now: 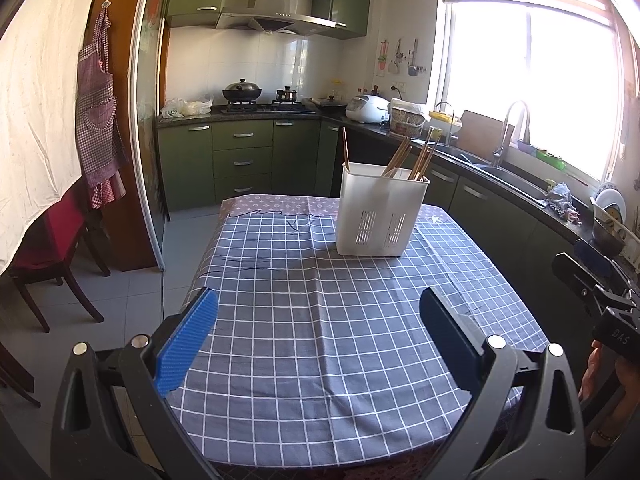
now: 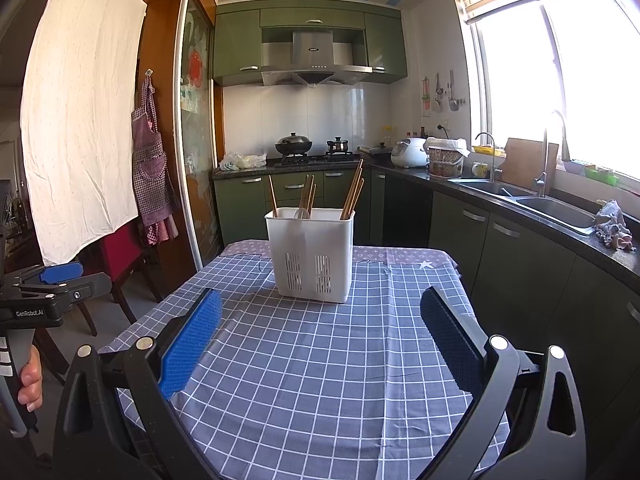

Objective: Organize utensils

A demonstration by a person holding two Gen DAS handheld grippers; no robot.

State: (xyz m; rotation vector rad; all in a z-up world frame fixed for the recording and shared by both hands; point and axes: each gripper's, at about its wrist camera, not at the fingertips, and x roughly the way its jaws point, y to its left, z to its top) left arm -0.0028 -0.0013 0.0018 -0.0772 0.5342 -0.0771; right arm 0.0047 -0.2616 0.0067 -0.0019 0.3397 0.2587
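Left gripper (image 1: pixel 318 332) is held low over the near edge of the surface, fingers (image 1: pixel 188 344) wide apart with nothing between them; right gripper (image 2: pixel 320 336) is posed the same, fingers (image 2: pixel 192 344) spread and empty. Under both, only the grey checked tablecloth (image 1: pixel 304 320) is seen, and no loose utensils are seen on it. The white utensil holder (image 1: pixel 380 212) is stood upright toward the far end of the surface, well apart from both grippers. Wooden chopsticks (image 1: pixel 400 156) are leaned inside it in separate groups, one lone stick (image 1: pixel 345 148) at the left corner; a pale rounded utensil (image 2: pixel 302 213) is glimpsed inside from the right wrist view, type cannot be told.

The task is judged to be at its end or not yet begun, which cannot be told.

Risks, as judged:
- holder is light and tall, so tipping is likely if it is pushed high on the wall or a stick is pulled sideways
- thin sticks may be slipped or rolled between the pads if pinched off-centre
- neighbouring sticks may be dragged out with the one gripped
- cloth may be snagged by a finger and the holder shifted toward the edge
- glare from the window (image 1: pixel 532 80) may hide stick tips
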